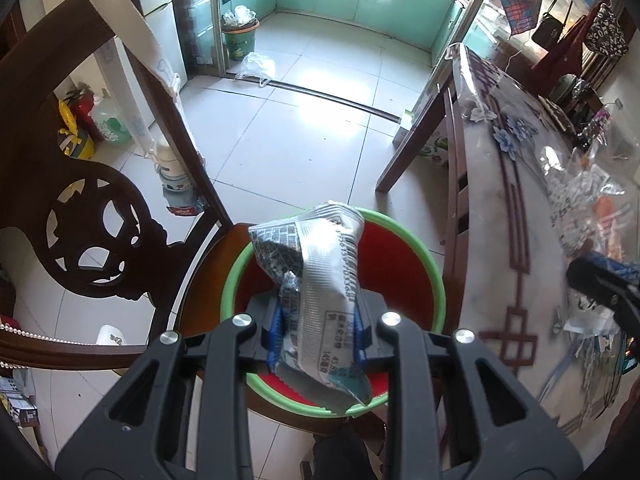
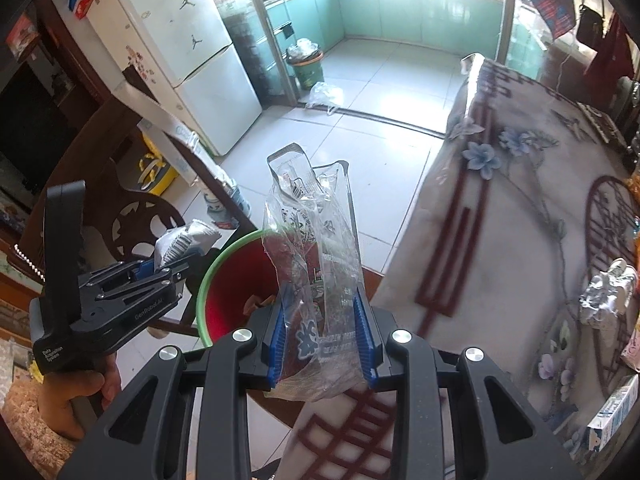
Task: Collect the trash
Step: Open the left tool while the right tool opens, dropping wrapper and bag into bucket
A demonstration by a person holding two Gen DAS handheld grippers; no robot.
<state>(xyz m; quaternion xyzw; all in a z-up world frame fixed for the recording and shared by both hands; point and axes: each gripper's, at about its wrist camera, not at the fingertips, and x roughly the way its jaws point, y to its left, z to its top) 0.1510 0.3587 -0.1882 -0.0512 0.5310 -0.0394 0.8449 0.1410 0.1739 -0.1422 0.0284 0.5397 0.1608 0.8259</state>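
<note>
your left hand-held gripper (image 1: 318,338) is clamped on a crumpled silver wrapper (image 1: 316,280), its blue pads (image 1: 276,334) pressed to either side, and in the left wrist view the wrapper hangs right over the red basin (image 1: 400,268) with the green rim, which sits on the seat of the dark wooden chair (image 1: 100,232). the wrapper's long axis runs from the jaws up toward the centre of the frame, and its free end lies inside the rim's outline, so a release there would likely drop it in

your right hand-held gripper (image 2: 324,338) is closed on a clear plastic bag (image 2: 316,248), printed and creased, standing tall out of the jaws toward the middle of the frame. in the right wrist view the basin (image 2: 228,284) lies to the lower left of that bag, and only the bag's left edge overlaps the rim; the rest hangs over the floor and the corner of the tabletop (image 2: 520,208). so the left hand is the nearer one, and the right, judging from this, needs to travel left in the frame before it lets go

hard to make out: the basin's near rim is hidden behind both sets of jaws, something pale and orange lies at its bottom but is too small to name, and the right gripper is only a dark blur at the right edge of the left wrist view. more packets sit on the tabletop at the far right, cut off by the frame
</note>
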